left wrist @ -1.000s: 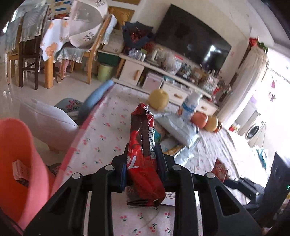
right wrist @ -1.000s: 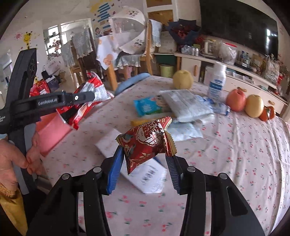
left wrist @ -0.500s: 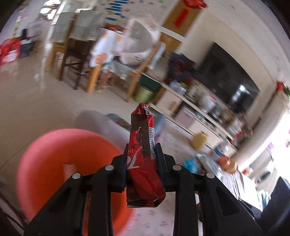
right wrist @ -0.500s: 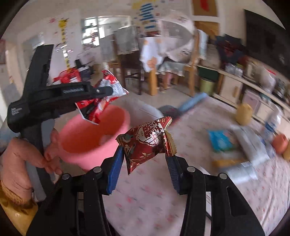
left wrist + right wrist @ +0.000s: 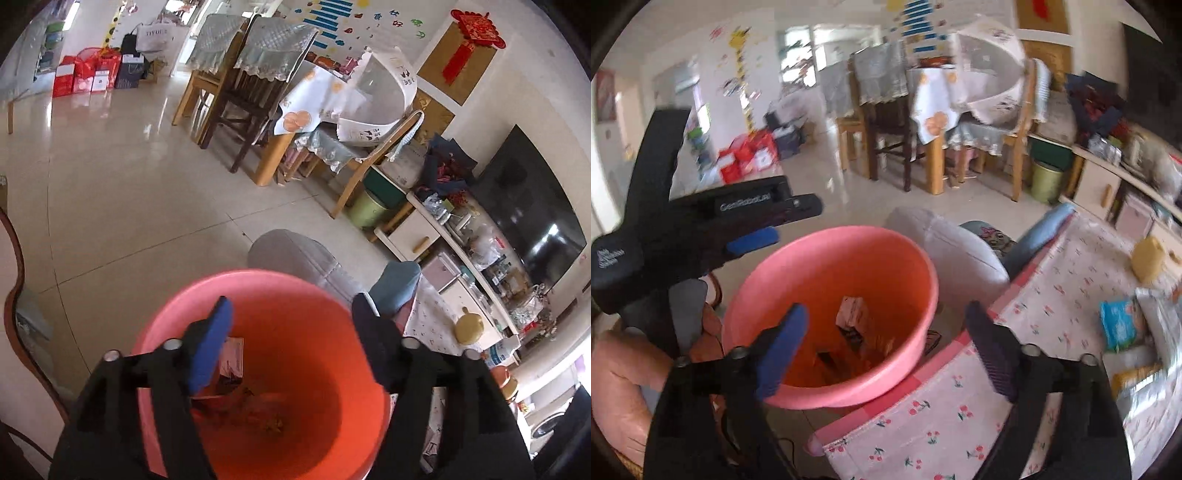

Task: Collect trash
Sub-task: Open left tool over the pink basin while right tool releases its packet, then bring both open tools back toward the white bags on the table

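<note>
A pink plastic bin (image 5: 266,284) (image 5: 916,269) stands on the floor beside the table's corner, with several wrappers (image 5: 240,387) (image 5: 851,317) lying at its bottom. My left gripper (image 5: 291,310) hangs right over the bin's mouth, its jaws opening with nothing between them. My right gripper (image 5: 886,317) is over the bin's near rim and the table corner, jaws opening too and holding nothing. In the right wrist view the left gripper (image 5: 783,218) reaches in from the left above the bin, held by a hand (image 5: 617,369).
The table with a cherry-print cloth (image 5: 1052,258) lies to the right, carrying a blue packet (image 5: 1119,325), a silvery bag (image 5: 1161,321) and a yellow fruit (image 5: 1148,258). A grey cushioned stool (image 5: 953,247) stands behind the bin. Dining chairs (image 5: 255,92) and a TV cabinet (image 5: 424,236) are farther off.
Both grippers swung left from the table to over the pink bin and opened. The red wrapper left the left jaws and the red-gold wrapper left the right jaws.
</note>
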A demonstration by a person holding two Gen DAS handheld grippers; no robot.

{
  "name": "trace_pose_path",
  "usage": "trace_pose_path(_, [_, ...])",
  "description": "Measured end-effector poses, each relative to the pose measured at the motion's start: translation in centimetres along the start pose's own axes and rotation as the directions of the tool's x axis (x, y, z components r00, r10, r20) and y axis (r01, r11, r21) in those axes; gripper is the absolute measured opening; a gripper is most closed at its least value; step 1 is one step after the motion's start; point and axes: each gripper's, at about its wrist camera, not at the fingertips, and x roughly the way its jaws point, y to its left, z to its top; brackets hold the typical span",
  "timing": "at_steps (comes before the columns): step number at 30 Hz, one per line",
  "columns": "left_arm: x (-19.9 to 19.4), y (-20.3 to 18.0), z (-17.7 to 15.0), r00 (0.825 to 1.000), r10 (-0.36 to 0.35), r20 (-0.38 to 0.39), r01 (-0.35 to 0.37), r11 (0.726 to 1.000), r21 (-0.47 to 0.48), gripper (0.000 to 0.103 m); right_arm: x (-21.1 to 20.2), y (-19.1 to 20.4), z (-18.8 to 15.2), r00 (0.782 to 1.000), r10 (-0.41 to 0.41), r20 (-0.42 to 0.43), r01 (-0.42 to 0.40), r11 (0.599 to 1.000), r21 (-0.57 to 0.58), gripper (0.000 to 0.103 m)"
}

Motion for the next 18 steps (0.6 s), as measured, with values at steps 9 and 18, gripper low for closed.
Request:
trace_pose_path(9, [-1.3,-3.5,-1.0,0.988,-0.09,0.123,0.079,0.993,0.086,0.091,-3.0,-3.7,-3.5,0.995,-0.102,-0.019,0.103,0.993,0.059,0.091])
trace_pose_path(18, [-1.9,-7.6,-2.4,0.957,-0.269,0.112,0.248,0.954,0.172,0.095,-5.2,-6.2,-7.6,0.984,-0.162,-0.068,0.168,0.982,0.089,0.094])
